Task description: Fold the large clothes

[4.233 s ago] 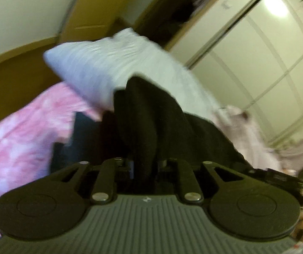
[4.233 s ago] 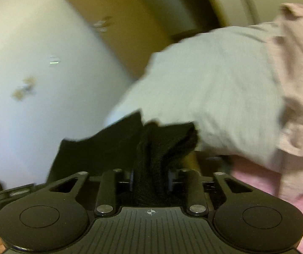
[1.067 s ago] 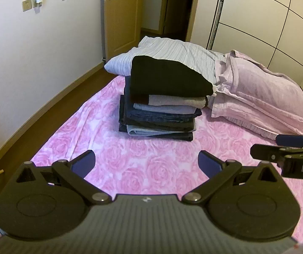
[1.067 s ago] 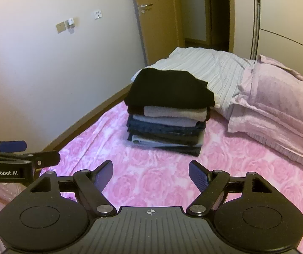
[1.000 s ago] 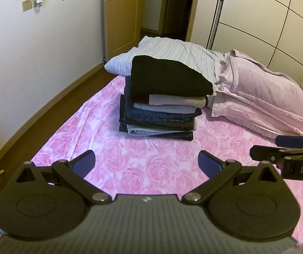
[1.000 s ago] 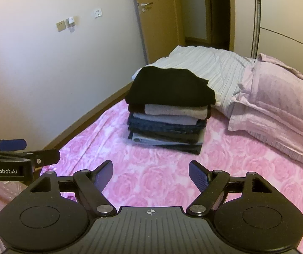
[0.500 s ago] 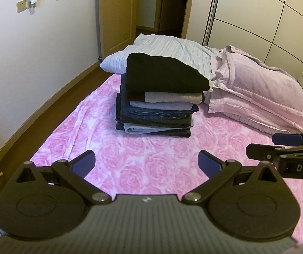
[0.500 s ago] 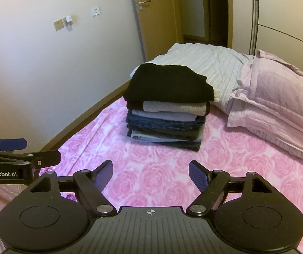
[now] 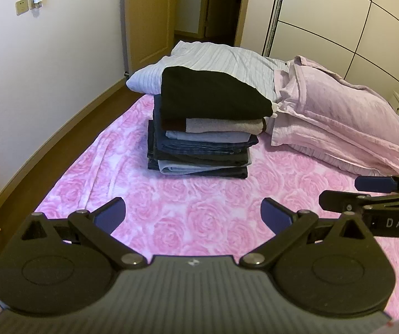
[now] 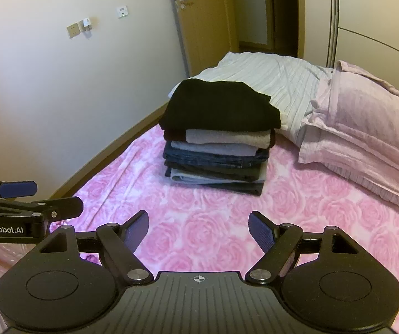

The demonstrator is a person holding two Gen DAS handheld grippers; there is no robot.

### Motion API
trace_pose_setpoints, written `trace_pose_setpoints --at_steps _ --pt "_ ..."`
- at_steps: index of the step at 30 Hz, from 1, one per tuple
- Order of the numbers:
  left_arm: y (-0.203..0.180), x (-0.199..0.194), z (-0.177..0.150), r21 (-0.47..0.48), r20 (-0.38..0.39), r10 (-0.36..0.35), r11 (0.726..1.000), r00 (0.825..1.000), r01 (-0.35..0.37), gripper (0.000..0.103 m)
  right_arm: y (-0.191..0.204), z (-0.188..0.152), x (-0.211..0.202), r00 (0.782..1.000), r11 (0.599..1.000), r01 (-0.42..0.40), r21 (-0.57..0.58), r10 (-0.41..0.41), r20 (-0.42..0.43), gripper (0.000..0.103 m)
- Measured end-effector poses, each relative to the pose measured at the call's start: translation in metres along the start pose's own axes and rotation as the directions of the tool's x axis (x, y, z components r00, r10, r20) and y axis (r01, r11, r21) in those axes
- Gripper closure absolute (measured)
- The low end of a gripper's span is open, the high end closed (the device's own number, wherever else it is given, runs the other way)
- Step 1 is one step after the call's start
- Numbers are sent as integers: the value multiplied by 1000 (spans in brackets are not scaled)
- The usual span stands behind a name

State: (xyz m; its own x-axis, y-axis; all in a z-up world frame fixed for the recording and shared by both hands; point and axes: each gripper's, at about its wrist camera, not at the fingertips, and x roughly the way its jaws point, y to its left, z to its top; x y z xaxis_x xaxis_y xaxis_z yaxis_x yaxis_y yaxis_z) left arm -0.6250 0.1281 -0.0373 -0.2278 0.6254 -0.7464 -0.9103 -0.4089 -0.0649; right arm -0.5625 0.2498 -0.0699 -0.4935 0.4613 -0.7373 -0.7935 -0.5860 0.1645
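My bed carries a pink rose-patterned blanket (image 9: 177,203) across its whole top. At the head lie a white striped pillow (image 9: 221,64) and, beside it to the right, a pale pink pillow (image 9: 335,122). A wooden door (image 10: 202,19) stands in the far wall. A switch plate (image 10: 72,31) sits on the left wall. Panelled wardrobe doors (image 9: 335,19) run along the right.
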Motion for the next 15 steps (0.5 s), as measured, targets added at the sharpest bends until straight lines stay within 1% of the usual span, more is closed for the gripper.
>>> trace_pose_setpoints --at_steps 15 --pt "2 13 7 20 -18 -19 1000 1000 20 1 0 3 8 1000 999 27 26 -26 -13 27"
